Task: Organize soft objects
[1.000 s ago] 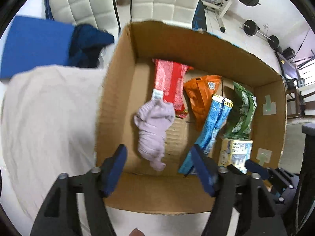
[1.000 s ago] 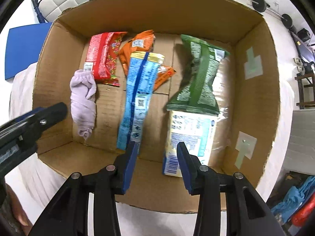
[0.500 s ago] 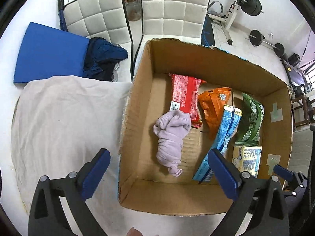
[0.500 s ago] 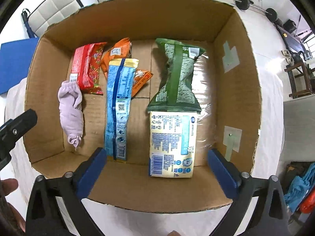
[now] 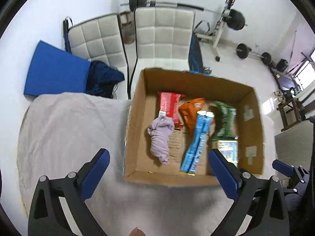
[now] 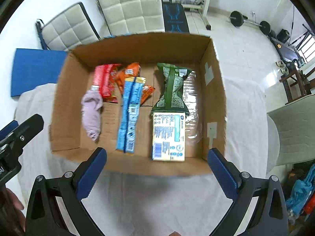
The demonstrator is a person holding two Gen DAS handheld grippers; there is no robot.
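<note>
STEP: packing looks finished, you hold both tools above the bench | LEFT tool: wide open, empty | RIGHT tool: wide open, empty | rolled lilac cloth: inside cardboard box, left of the snack packets | NEXT: check bench for leftovers.

A crumpled lilac sock lies lengthwise on the floor of the cardboard box, near its left wall, its upper end touching the red packet, apart from the blue packet.
</note>
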